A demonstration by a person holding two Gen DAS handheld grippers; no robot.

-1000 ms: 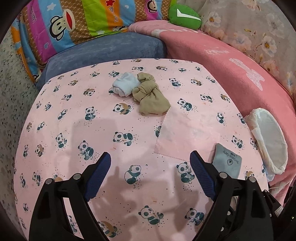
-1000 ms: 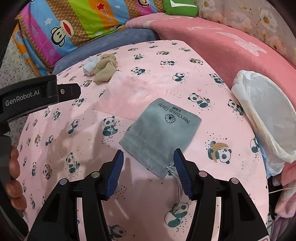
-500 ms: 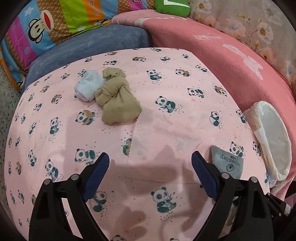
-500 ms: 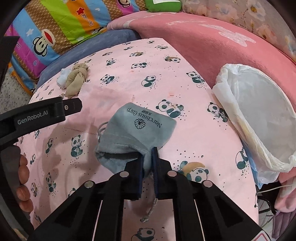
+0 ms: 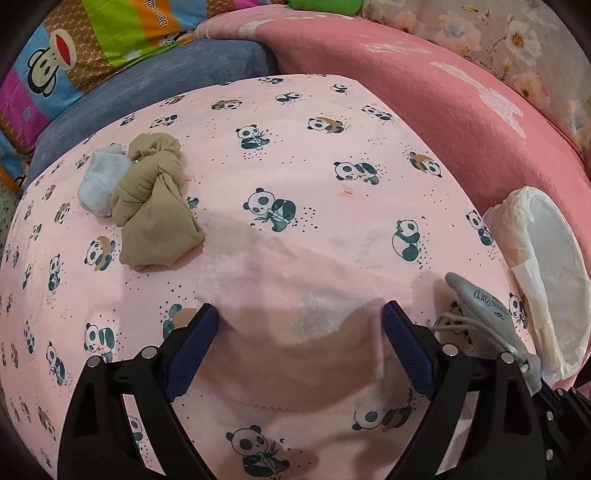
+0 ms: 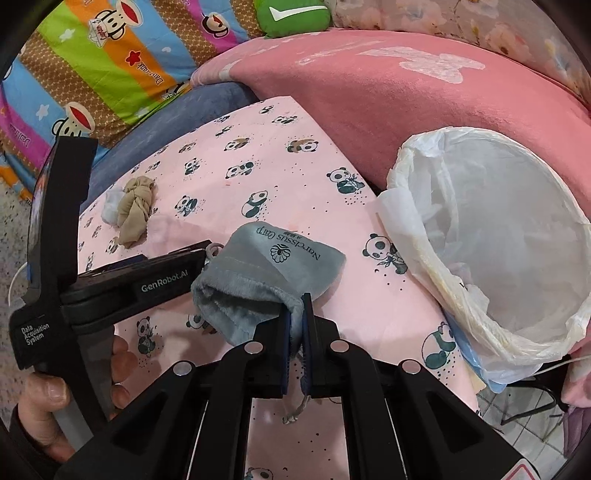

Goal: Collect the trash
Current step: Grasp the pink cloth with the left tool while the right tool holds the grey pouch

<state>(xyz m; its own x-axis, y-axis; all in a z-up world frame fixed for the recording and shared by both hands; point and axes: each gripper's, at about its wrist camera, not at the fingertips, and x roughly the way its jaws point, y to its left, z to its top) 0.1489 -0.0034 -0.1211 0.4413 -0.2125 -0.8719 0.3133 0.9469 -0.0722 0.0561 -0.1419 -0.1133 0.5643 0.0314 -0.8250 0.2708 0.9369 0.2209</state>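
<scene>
The right gripper (image 6: 294, 325) pinches the open end of a grey drawstring pouch (image 6: 271, 273), its blue pads pressed together on the gathered fabric, and holds the pouch lifted just above a pink panda-print cloth (image 6: 258, 177) that covers the work surface. The pouch's printed face reads "Narcissus Garp" and its cord dangles below the fingers. Just to the right stands a bin lined with a white plastic bag (image 6: 491, 236), its mouth open and close beside the edge of the cloth, with a pink blanket (image 6: 406, 96) behind it.

The left gripper (image 5: 299, 325) hovers low over a pale pink square of cloth (image 5: 295, 288) lying flat on the panda print, its dark blue fingers (image 5: 195, 343) spread wide on either side of the square's near half; whether the tips touch the fabric cannot be told. In the left wrist view the grey pouch (image 5: 480, 306) shows at the right edge, near the bin.

Further back on the panda cloth lie a knotted tan stocking (image 5: 155, 199) and a small white sock (image 5: 98, 184), touching each other and well apart from both grippers. A blue-grey cushion (image 5: 147, 85) and a striped cartoon-monkey quilt (image 6: 110, 59) lie beyond the cloth's far edge, with a green pillow (image 6: 291, 16) at the top
</scene>
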